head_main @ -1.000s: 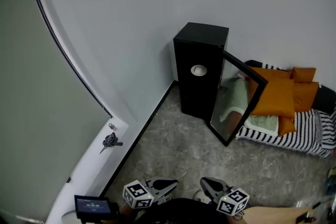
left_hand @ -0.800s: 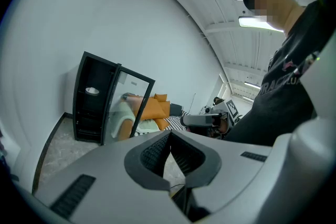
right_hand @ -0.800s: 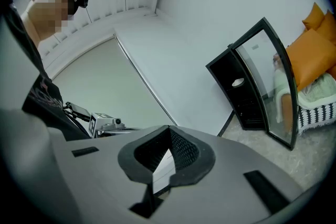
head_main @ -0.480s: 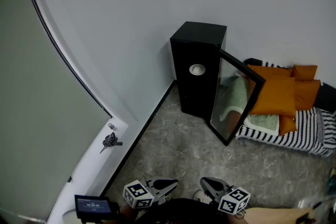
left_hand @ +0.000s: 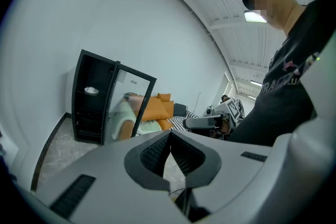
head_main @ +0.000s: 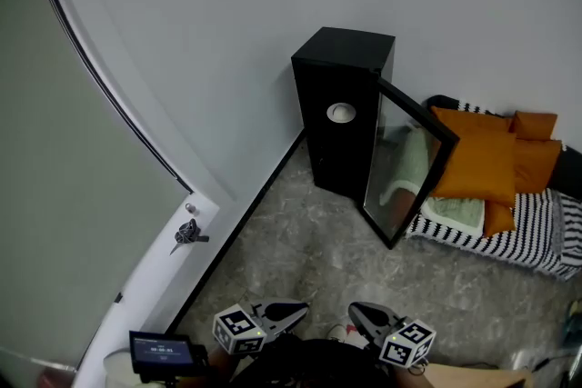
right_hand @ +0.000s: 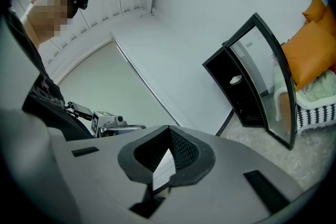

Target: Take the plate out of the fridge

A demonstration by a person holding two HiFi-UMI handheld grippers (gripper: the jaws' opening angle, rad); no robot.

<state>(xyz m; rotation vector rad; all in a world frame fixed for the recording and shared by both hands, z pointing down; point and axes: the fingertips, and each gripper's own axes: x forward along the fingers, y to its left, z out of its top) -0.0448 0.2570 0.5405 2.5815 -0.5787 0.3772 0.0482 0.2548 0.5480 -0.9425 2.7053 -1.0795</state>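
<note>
A small black fridge stands on the floor against the white wall, its glass door swung open to the right. A white plate lies on an upper shelf inside; it also shows in the left gripper view as the plate and in the right gripper view as the plate. Both grippers hang low near the person's body, far from the fridge. My left gripper is shut and empty. My right gripper is shut and empty too.
Orange cushions and a black-and-white striped mattress lie right of the fridge, behind the open door. A white door with a dark handle stands at the left. The grey marbled floor stretches between me and the fridge.
The head view has shifted slightly; the fridge sits a little lower and to the left in the frame. Both grippers stay shut at the bottom edge.
</note>
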